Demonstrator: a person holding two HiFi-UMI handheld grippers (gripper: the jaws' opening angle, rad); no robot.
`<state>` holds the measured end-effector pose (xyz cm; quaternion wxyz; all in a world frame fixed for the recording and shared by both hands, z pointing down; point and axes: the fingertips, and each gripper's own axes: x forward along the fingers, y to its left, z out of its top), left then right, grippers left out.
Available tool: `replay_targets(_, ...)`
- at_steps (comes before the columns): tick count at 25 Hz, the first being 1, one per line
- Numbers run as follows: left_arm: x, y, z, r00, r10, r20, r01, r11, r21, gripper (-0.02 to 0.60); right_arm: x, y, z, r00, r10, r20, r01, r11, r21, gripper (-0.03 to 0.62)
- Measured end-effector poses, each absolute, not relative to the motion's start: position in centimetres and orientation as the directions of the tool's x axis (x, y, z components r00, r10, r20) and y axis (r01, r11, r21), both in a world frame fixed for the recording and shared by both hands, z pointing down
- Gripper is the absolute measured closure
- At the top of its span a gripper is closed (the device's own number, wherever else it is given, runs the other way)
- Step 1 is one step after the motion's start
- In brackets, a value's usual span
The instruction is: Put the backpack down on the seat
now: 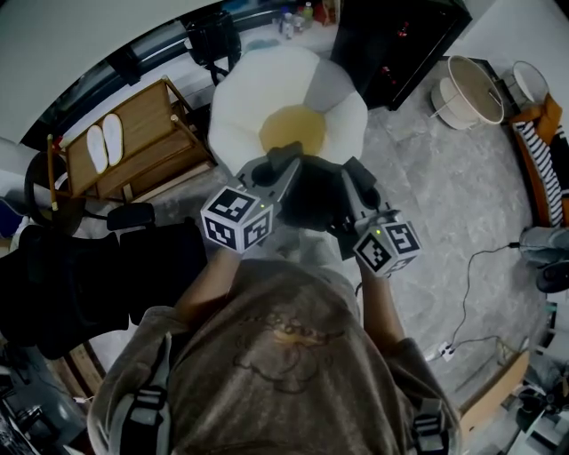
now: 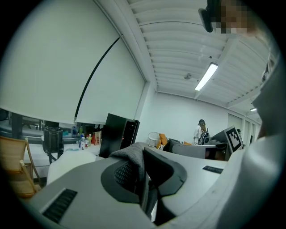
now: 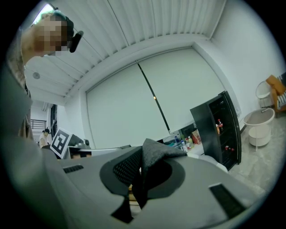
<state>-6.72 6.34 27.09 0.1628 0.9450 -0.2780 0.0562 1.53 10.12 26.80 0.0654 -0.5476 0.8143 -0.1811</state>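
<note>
1. Closest to the camera is the person's tan printed T-shirt [image 1: 284,355], and both forearms reach from it toward the white flower-shaped cushioned seat with a yellow middle [image 1: 267,98].
2. At the near edge of that seat, the left gripper [image 1: 286,162] and the right gripper [image 1: 353,173] are held side by side. Their marker cubes are on the person's side and their tips point toward the seat.
3. Between the two grippers hangs the dark grey fabric backpack [image 1: 313,200]. It is at the seat's near edge, in front of the yellow middle. Whether it touches the cushion cannot be told.
4. In the left gripper view, the jaws are clenched on the backpack's grey fabric, and a soft fold of it stands up where the two pads meet.
5. In the right gripper view, the jaws are likewise clamped on the backpack, with a peaked fold of grey fabric rising from between the pads.
6. Left of the seat stands a slatted wooden rack [image 1: 151,151] carrying a pair of white slippers [image 1: 105,142].
7. Behind the seat and to its right is a tall black fridge [image 1: 400,44] with bottles on its shelves.
8. Further right of the seat, beyond the fridge, a round white basket [image 1: 467,93] sits on the grey marbled floor [image 1: 444,195].
9. Just behind the seat, small bottles [image 1: 298,18] stand together on a pale worktop [image 1: 258,40].
</note>
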Motion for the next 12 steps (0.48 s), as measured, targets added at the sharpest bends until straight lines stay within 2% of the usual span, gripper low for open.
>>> replay_targets(12, -4.2, -0.6, 28.7, 0.811, -0.539, 0.229, -0.584, -0.767, 0.266, 0.549, 3.6, 3.2, 28.4, -0.463, -0.880, 0.110, -0.834, 0.390, -0.390, 0.563)
